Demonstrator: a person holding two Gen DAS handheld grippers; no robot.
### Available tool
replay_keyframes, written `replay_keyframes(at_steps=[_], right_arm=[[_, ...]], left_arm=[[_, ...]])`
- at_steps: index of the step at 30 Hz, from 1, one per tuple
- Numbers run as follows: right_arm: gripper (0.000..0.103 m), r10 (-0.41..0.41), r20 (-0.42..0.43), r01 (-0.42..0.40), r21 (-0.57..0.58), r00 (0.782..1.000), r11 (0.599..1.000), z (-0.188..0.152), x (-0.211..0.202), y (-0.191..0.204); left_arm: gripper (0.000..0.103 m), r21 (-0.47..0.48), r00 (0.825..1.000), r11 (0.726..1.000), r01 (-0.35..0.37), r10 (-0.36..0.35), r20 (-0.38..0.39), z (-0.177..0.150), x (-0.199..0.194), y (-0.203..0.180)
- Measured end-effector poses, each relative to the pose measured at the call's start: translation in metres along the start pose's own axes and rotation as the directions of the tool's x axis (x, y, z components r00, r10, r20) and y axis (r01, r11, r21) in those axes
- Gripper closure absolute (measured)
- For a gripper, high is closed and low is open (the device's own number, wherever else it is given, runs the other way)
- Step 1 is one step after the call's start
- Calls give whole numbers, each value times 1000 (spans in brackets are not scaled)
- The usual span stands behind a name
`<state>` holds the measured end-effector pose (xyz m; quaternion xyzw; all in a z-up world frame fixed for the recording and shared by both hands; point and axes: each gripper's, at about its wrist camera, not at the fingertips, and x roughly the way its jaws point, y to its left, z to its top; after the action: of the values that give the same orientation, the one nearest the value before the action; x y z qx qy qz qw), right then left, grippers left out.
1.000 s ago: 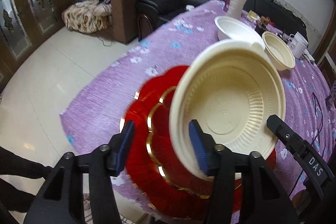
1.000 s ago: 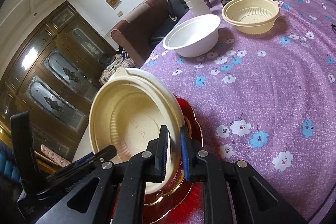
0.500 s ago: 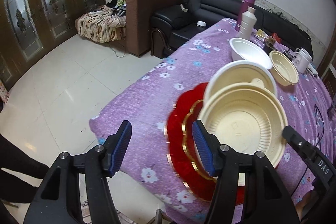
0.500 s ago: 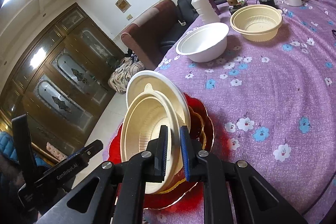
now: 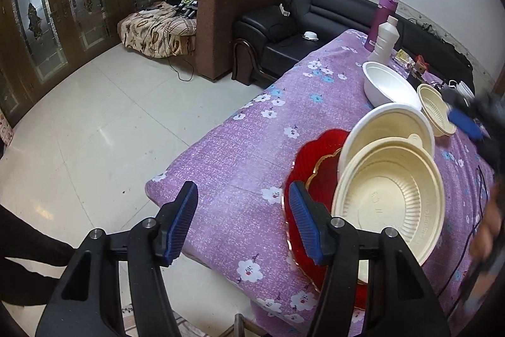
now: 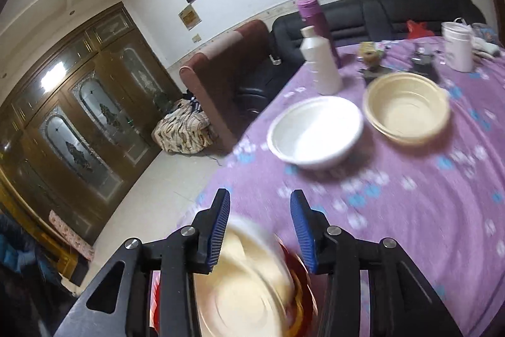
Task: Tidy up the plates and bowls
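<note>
A: How do we stand with our left claw [image 5: 243,221]?

B: Its blue ribbed pads are apart, about half spread, and nothing sits between them. Through the gap we see only the purple flowered tablecloth [image 5: 240,153] at the table's near corner. The right-hand pad stands in front of the edge of the red scalloped plate with a gold rim [image 5: 311,160]; whether it touches, we cannot tell.

A: And our right claw [image 6: 260,229]?

B: Its jaws are opening. The pads press on nothing. The cream ribbed plastic bowl [image 5: 389,204] shows blurred below and between the black arms in the right wrist view, clear of both pads.

A: So where are the dishes?

B: That cream bowl lies nested in a white round plastic bowl [image 5: 386,127], and both rest tilted on the red plate near the table's front edge. Further back a second white bowl [image 6: 315,131] and a second cream ribbed bowl [image 6: 407,111] stand just beside each other on the cloth, well apart from the stack.

A: Anything behind them?

B: A white plastic bottle [image 6: 320,62] and a purple flask [image 6: 312,18], upright, just beyond the far white bowl. In the left wrist view our right claw is only a blurred blue-and-black shape at the right edge.
</note>
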<state>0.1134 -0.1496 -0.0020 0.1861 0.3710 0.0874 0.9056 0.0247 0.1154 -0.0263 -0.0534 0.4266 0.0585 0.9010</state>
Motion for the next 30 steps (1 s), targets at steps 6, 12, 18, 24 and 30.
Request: replay_keyframes(at_steps=[6,12,18,24,30], right_arm=[[61,-111,-189,107,-34,976,994,0,62,11],[61,-290,-179,263,-156,940,952,-6,87,21],[61,-360,-251,309,-220,899,925,-22,103,20],[61,-311,-197,266,-224,930,938,-17,79,34],[61,-111,-213,76,-165,971,983,4,64,53]], left_arm=[[44,-28,1000,1000,-2,2,-16,5,9,14],[44,-26,999,1000,8,-9,-38,2,19,18],[44,-30,998,999,16,-18,-52,1,23,23],[44,-32,999,999,24,-25,-41,3,20,24],[44,-23,999,999,24,-25,-37,-1,19,23]])
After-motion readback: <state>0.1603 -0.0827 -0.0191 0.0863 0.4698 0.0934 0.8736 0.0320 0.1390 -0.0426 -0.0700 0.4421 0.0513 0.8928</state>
